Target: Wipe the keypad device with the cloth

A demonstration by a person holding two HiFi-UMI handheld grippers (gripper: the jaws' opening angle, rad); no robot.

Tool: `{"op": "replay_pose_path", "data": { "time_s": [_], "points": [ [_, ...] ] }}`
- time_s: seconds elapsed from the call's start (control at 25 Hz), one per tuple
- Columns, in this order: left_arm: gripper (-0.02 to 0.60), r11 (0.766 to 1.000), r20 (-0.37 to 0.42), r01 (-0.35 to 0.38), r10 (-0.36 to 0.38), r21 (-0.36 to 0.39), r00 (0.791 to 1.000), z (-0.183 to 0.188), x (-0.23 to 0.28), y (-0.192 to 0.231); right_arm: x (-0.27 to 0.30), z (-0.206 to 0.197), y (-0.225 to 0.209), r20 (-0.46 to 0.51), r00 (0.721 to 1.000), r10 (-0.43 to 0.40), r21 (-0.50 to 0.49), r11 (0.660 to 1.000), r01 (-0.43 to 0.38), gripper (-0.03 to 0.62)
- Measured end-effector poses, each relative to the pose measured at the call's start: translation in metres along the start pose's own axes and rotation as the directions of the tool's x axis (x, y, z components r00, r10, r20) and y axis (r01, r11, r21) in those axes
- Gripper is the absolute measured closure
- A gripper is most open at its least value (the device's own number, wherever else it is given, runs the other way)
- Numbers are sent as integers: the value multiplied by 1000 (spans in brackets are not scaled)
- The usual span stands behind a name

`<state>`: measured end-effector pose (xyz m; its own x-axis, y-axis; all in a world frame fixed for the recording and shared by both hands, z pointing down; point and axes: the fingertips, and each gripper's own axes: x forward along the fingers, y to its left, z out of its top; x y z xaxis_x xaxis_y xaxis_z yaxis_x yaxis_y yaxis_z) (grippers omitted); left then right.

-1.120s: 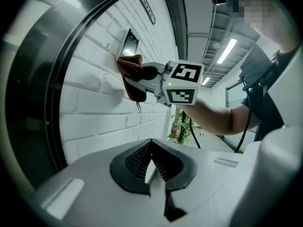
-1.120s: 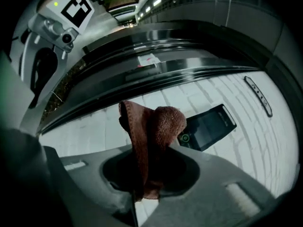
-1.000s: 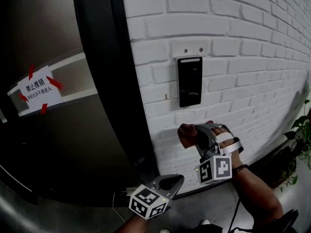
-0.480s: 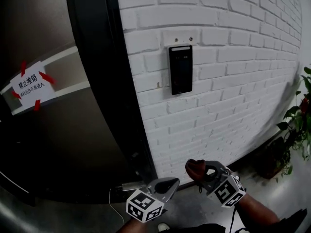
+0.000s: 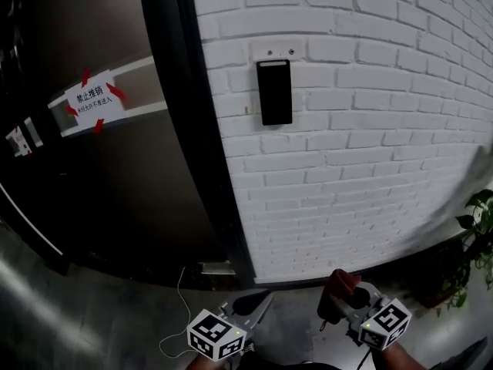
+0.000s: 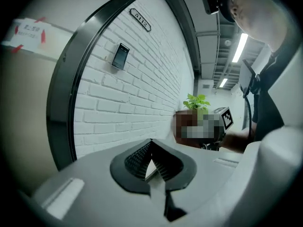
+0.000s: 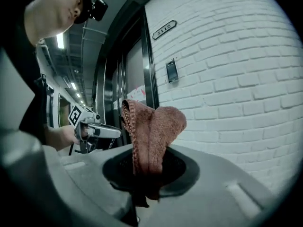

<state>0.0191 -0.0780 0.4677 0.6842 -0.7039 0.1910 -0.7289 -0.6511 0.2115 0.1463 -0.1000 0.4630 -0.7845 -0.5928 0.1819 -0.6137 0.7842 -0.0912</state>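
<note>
Keypad device sits upper centre on the white brick wall. At bottom, the right hand-held gripper pinches the reddish cloth; the left hand-held gripper is closed, empty.

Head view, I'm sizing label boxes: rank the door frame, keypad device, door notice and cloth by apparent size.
1. door frame, by far the largest
2. keypad device and door notice, about alike
3. cloth, smallest, though partly hidden
</note>
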Motion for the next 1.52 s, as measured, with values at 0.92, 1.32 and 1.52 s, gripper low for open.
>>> {"op": "replay_pose_path", "data": {
  "time_s": [0.92, 1.32, 1.52],
  "points": [
    [565, 997, -36, -49, 47, -52, 998, -40, -44, -45, -48, -22, 55, 6, 999, 35, 4, 999, -35, 537],
    [565, 999, -24, -11, 10, -40, 1000, -30, -64, -19, -30, -25, 70, -6, 999, -37, 11, 999, 37, 540],
    [565, 999, -21, -10, 9, -45, 1000, -31, -69, -12, -27, -23, 81, -15, 1000, -27, -1, 1000, 27, 540]
  ]
}}
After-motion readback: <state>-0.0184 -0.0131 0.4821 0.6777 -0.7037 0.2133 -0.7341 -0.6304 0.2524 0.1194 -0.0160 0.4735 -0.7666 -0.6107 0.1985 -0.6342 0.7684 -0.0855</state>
